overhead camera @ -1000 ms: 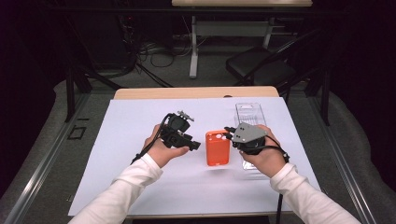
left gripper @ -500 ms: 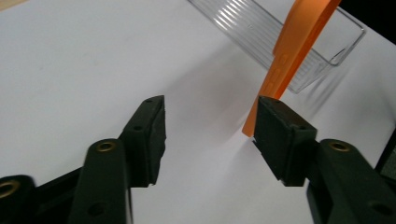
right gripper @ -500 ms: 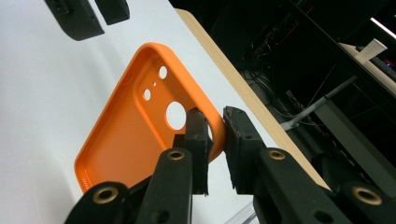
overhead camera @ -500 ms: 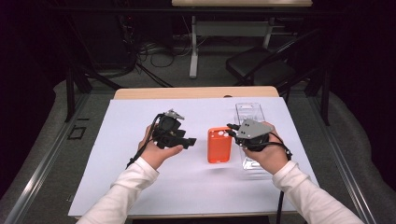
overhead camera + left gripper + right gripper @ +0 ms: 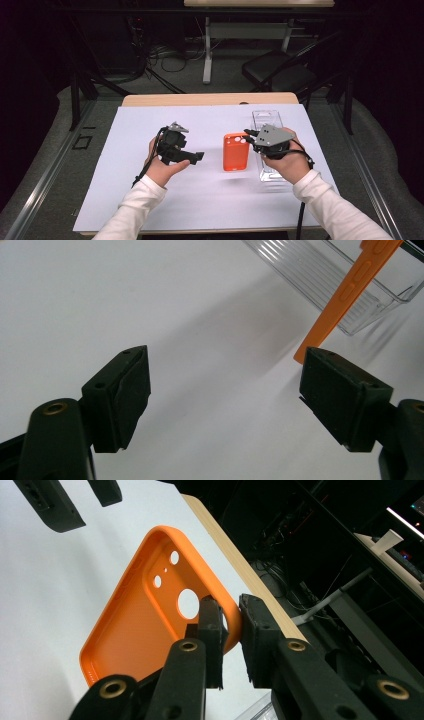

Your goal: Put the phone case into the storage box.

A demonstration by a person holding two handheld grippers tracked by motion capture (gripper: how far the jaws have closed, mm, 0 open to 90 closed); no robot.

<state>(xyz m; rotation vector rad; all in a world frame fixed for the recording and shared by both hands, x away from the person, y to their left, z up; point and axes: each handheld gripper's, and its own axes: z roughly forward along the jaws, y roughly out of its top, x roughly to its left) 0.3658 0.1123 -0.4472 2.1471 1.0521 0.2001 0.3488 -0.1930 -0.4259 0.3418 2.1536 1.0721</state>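
An orange phone case (image 5: 236, 152) is held tilted above the white table cover, its inside and camera holes (image 5: 145, 615) facing my right gripper view. My right gripper (image 5: 231, 612) is shut on the case's rim near the big camera hole; in the high view it (image 5: 248, 136) comes in from the case's right. My left gripper (image 5: 196, 157) hangs apart to the left of the case. Its jaws have just been opening and stand wide (image 5: 225, 385), with nothing between them. Beyond them the case's edge (image 5: 345, 297) shows in front of the clear tray (image 5: 320, 275).
A clear plastic tray (image 5: 267, 120) lies on the cover under my right hand. The white cover (image 5: 150, 125) spans the table up to a wooden back edge (image 5: 210, 99). Off the table's far side are a chair (image 5: 277, 72) and desk legs.
My left gripper has drawn away to the left from the case and sunk a little, with its jaws now wider apart. The right gripper and the case have stayed in place.
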